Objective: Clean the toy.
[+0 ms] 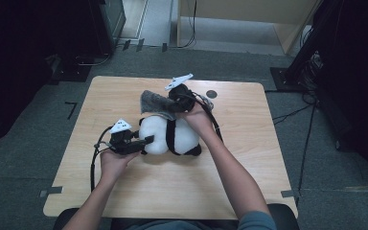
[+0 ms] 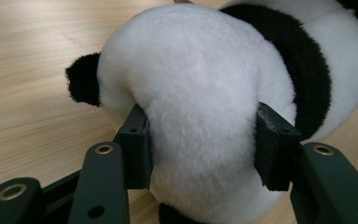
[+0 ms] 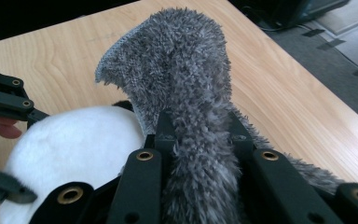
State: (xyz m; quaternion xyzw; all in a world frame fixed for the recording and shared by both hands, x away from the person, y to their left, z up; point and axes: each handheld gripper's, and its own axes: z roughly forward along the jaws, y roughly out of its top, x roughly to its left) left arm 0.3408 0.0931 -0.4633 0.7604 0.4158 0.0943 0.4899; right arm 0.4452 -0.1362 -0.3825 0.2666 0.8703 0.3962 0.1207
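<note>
Plush panda [image 1: 170,135] lies on its side near the centre of the wooden table [image 1: 249,158], long axis running roughly 9 to 3 o'clock in the high view. Left gripper [image 1: 146,141] sits at the panda's 9 o'clock end; in the left gripper view its jaws stand part-way closed with both pads pressed into the white fur of the rounded end — a firm pinch, the plush bulging between them. Right gripper [image 1: 172,104] is at the panda's 12 o'clock, jaws nearly together and clamped on a grey fuzzy cloth [image 1: 154,102], which fans out past the jaw tips toward 10 o'clock, its near edge resting on the panda's upper flank. Judgement: the cloth lies across the toy's short axis — the right hand is the nearer one for drawing it over or off, while the left hand anchors the body against sliding toward 3 o'clock.
</note>
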